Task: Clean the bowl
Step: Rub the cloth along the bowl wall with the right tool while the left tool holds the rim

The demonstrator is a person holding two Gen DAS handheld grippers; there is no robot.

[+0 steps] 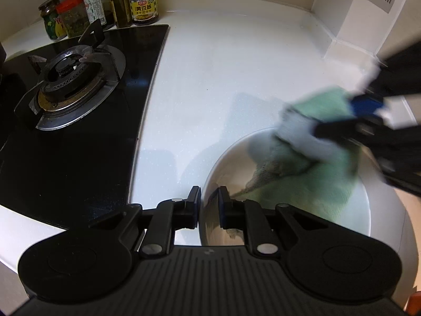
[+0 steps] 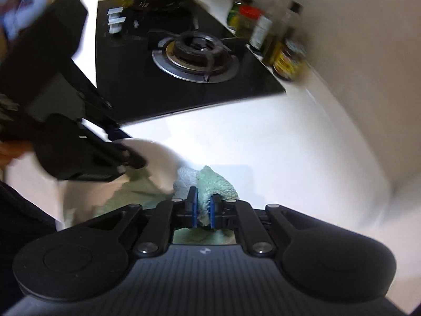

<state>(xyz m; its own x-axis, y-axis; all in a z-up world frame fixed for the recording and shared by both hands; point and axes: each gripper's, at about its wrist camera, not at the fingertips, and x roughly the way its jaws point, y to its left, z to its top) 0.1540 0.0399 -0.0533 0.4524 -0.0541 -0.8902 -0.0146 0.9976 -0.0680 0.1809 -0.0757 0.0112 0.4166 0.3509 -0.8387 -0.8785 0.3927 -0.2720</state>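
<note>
You face a white countertop (image 1: 210,60) beside a black glass hob (image 1: 79,142) with its gas burner (image 1: 71,79); jars and bottles (image 1: 105,5) line the cream wall (image 2: 355,39) behind

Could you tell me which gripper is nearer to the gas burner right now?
Left. The left gripper is clamped on the bowl rim at the side facing the gas burner. The right gripper, shut on the green cloth, works over the bowl's far side.
</note>
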